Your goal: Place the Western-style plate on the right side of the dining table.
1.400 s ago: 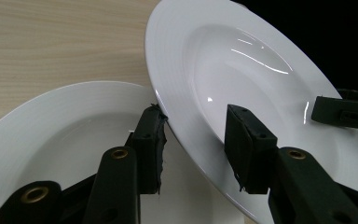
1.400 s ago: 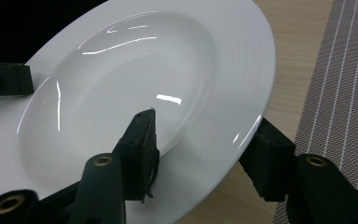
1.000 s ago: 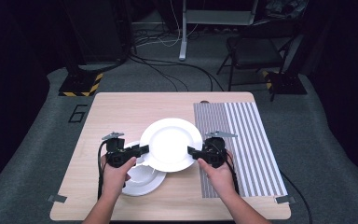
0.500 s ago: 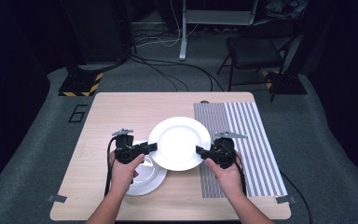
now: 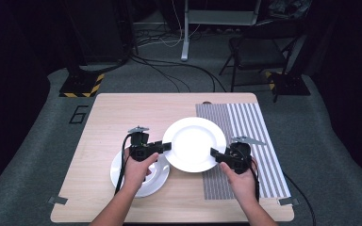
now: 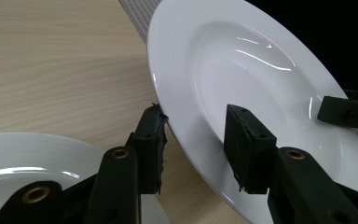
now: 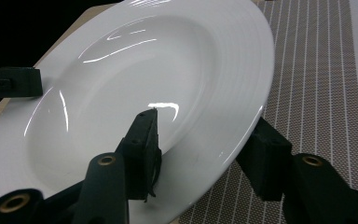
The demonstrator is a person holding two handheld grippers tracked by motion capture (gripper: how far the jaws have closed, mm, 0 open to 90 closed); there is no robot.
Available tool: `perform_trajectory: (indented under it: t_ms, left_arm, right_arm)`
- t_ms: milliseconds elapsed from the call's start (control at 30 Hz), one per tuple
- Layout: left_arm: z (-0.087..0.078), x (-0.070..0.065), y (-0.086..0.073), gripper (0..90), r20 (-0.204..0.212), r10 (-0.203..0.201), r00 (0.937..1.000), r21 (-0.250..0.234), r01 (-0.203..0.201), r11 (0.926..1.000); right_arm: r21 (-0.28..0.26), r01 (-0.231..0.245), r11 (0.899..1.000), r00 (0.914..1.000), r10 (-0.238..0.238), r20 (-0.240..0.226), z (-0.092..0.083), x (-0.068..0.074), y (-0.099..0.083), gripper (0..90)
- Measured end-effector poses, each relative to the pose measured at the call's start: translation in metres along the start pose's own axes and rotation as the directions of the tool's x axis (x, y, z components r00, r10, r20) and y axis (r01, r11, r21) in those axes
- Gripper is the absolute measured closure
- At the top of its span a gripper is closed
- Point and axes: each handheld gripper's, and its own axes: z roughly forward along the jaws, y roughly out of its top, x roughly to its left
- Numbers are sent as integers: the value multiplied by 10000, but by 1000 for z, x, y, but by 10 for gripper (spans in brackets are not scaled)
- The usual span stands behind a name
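Observation:
A large white plate (image 5: 193,143) hangs above the table between my two grippers. My left gripper (image 5: 166,146) is shut on its left rim, with one jaw over the rim and one under it (image 6: 196,126). My right gripper (image 5: 215,153) is shut on the opposite rim in the same way (image 7: 205,135). The plate (image 6: 242,70) tilts in the left gripper view, and the right gripper's jaw (image 6: 345,109) shows on its far rim. The plate (image 7: 144,70) partly overhangs the striped placemat (image 5: 259,136). A second white plate (image 5: 148,184) lies on the table under my left hand.
The wooden table (image 5: 113,117) has bare room at its back and left. The grey striped placemat (image 7: 331,70) covers the table's right part. Beyond the table are cables, a chair (image 5: 259,52) and stands on the dark floor.
Both grippers have carried the large plate to the right, off the second plate and partly over the striped placemat. The second plate stays where it was.

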Motion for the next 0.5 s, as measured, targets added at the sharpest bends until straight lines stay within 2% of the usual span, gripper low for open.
perform_trajectory:
  t_ms: [200, 300, 333, 500]
  left_arm:
    - [12, -6, 0, 590, 245, -48, 9997, 84, 46, 10000]
    - [18, -9, 0, 590, 374, -4, 9993, 180, -3, 9998]
    - [22, -10, 0, 590, 425, 135, 9990, 234, -145, 9996]
    - [30, -14, 0, 591, 571, 105, 9983, 308, -123, 9995]
  right_arm:
    - [-75, -187, 9998, 9997, 188, 140, -7, -7, -4, 501]
    - [-112, -280, 9995, 9992, 283, 265, -11, -11, -7, 501]
    - [-136, -348, 9993, 9987, 353, 358, -13, -14, -9, 502]
    - [-178, -455, 9988, 9977, 463, 487, -19, -19, -12, 502]
